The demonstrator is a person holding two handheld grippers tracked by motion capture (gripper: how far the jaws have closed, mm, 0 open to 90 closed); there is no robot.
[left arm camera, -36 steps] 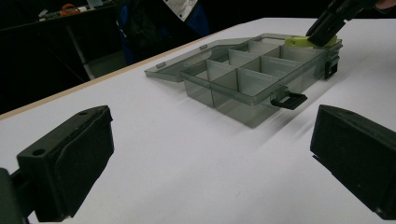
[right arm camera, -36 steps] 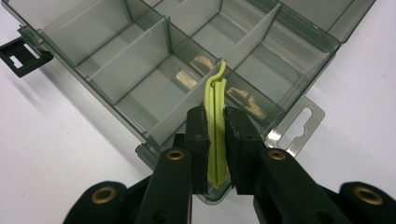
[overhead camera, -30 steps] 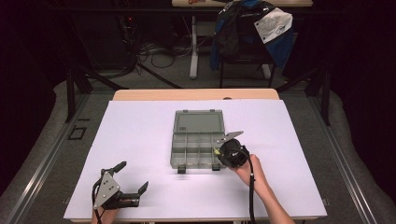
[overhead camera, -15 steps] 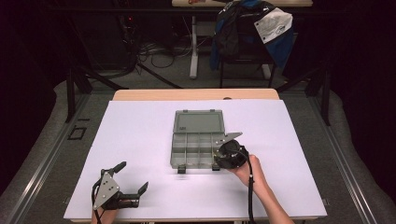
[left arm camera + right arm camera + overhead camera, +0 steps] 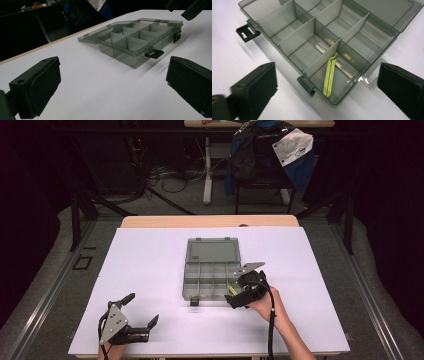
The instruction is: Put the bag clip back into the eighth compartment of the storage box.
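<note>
1. The right tool (image 5: 239, 292) has just been opening its jaws; they now stand wide, the green tweezers (image 5: 329, 75) lying free below them.
2. The tweezers rest in the near right corner compartment of the open organizer box (image 5: 200, 287) on the white worktop (image 5: 150, 265).
3. The left tool (image 5: 137, 312), unmoved at the near left, gapes wide and empty.

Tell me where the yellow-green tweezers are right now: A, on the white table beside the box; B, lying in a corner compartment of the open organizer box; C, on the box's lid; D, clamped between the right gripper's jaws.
B: the tweezers lie in a corner compartment of the organizer box, with the right gripper open and clear of them.
</note>
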